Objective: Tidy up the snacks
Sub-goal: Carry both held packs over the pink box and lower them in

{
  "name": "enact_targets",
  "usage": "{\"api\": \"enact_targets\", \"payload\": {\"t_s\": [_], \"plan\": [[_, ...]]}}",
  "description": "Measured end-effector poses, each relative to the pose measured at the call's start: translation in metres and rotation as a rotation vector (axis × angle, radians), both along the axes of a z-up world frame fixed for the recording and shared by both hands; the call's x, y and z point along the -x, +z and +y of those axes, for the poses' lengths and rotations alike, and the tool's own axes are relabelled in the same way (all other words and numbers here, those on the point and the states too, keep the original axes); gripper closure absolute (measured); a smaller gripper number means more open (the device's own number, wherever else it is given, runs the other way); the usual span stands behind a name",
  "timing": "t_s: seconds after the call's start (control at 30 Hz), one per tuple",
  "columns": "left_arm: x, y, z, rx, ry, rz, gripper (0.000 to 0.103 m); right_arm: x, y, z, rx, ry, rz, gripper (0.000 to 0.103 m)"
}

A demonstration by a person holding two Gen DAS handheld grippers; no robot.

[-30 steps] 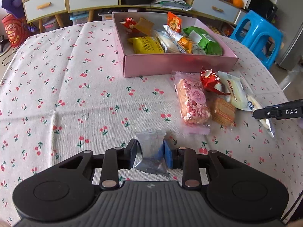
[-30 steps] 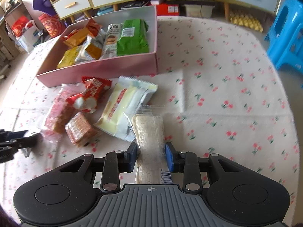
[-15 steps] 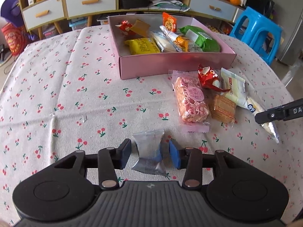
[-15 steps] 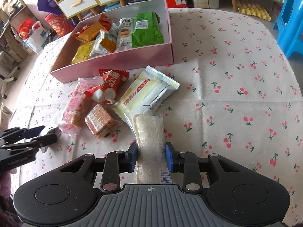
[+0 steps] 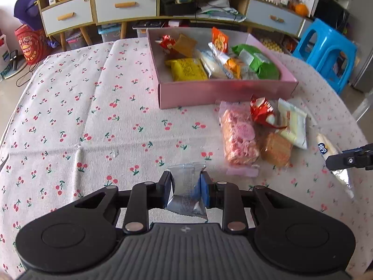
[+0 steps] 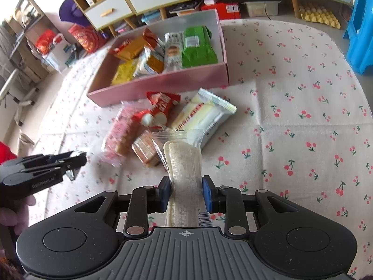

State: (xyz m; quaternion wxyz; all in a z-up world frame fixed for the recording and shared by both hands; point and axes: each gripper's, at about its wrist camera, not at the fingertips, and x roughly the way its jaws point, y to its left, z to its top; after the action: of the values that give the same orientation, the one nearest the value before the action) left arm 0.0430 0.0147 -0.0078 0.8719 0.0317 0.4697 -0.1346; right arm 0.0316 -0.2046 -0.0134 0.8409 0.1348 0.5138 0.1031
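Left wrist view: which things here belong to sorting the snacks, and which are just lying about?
Job: pink box, silver packet in left gripper, long wafer packet in right gripper, pink rice cake.
Lying about: blue stool, oranges.

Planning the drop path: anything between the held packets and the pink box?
Right gripper holds the long packet; four loose snacks, including the red packet, lie between it and the pink box. The left gripper's silver packet has bare cloth ahead to the near wall.
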Motion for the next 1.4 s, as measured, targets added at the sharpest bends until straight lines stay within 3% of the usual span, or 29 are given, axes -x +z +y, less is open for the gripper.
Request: {"api": "enact_targets", "payload": {"t_s": [0.73, 0.9, 1.1, 1.4], "plan": [[-0.034, 0.036, 0.000, 0.143, 0.073, -0.099, 0.079, -0.046, 0.032, 0.013, -0.125, -0.084, -0.075, 0.075], [-0.052, 0.032, -0.010, 0.140, 0.079, -0.086, 0.079, -0.072, 0.038, 0.018, -0.121, -0.090, -0.062, 0.075], [-0.074, 0.037, -0.008, 0.142, 0.090, -0.100, 0.079, -0.096, 0.057, 0.012, -0.132, -0.122, -0.120, 0.075], [-0.093, 0.036, -0.009, 0.161, 0.086, -0.150, 0.079, -0.133, 0.046, -0.006, -0.205, -0.206, -0.164, 0.075]]}}
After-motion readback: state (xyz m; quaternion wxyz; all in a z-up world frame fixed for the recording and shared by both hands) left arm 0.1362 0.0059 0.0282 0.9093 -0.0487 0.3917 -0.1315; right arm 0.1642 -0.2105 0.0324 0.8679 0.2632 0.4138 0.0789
